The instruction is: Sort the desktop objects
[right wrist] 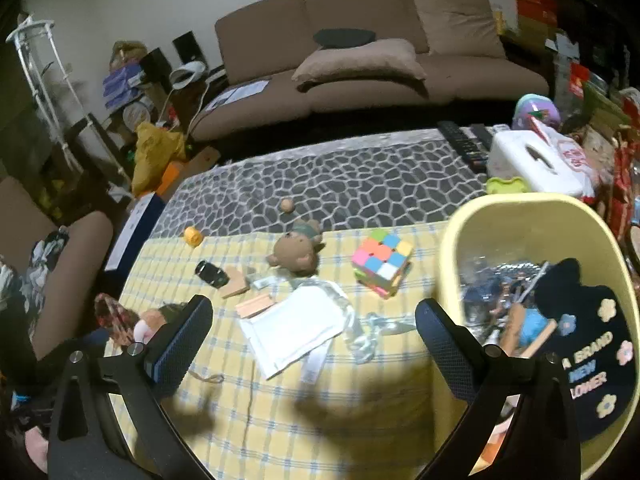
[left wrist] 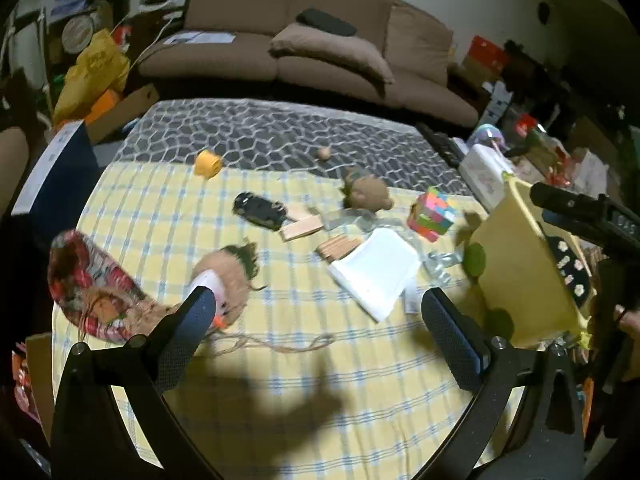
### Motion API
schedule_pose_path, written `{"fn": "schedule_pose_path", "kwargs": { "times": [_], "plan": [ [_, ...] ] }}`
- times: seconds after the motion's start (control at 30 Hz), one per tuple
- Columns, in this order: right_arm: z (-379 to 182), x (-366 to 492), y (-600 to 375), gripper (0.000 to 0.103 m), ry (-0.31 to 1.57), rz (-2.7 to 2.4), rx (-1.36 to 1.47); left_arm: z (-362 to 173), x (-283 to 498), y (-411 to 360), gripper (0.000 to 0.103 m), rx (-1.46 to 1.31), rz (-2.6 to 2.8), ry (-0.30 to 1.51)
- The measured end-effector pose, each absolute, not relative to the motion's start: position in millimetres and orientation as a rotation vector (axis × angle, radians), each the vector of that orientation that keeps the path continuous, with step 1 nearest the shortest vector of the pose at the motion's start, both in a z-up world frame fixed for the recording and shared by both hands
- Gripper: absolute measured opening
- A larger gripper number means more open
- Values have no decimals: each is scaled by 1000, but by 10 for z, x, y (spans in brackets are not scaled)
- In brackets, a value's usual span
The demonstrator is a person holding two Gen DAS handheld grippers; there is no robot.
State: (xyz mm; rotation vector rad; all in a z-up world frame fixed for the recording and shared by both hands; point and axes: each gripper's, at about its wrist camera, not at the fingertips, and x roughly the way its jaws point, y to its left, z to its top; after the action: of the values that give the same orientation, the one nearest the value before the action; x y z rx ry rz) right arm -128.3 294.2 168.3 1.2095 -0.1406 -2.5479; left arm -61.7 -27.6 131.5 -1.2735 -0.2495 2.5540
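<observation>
On the yellow checked cloth (left wrist: 280, 380) lie a white padded envelope (left wrist: 376, 270), a colourful cube (left wrist: 432, 212), a brown bear toy (left wrist: 368, 194), a black car-like object (left wrist: 260, 208), wooden blocks (left wrist: 302, 226), a yellow spool (left wrist: 208, 163) and a small plush (left wrist: 226, 276) beside a patterned pouch (left wrist: 88, 296). My left gripper (left wrist: 316, 324) hangs open above the cloth, holding nothing. My right gripper (right wrist: 314, 336) is open too, over the envelope (right wrist: 296, 328), with the cube (right wrist: 382, 266) and bear (right wrist: 296, 254) beyond. A yellow basket (right wrist: 452, 240) at the right holds several items.
A grey patterned cloth (right wrist: 360, 184) covers the table's far half, with a small wooden ball (right wrist: 286, 205) on it. A white tissue box (right wrist: 532, 160) and remotes (right wrist: 460, 136) stand at the far right. A brown sofa (right wrist: 360, 60) lies behind the table. Twine (left wrist: 272, 344) trails from the pouch.
</observation>
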Motion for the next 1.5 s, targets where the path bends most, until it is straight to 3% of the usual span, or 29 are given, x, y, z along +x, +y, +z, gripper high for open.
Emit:
{"fn": "schedule_pose_path", "kwargs": {
  "times": [0.63,1.3,1.5],
  "plan": [
    [1320,-1256,2306,103,79,-2521,1244,1041,-741,-520,103,-1277,2570,-311],
    [1103,-1297,2205,103,103,-2498,1287,917,-869,-788,103,-1316,2646,-266],
    [746,-1210,2279,103,92,-2539,1280,814,-701,-639,103,-1307,2687,-216]
  ]
}}
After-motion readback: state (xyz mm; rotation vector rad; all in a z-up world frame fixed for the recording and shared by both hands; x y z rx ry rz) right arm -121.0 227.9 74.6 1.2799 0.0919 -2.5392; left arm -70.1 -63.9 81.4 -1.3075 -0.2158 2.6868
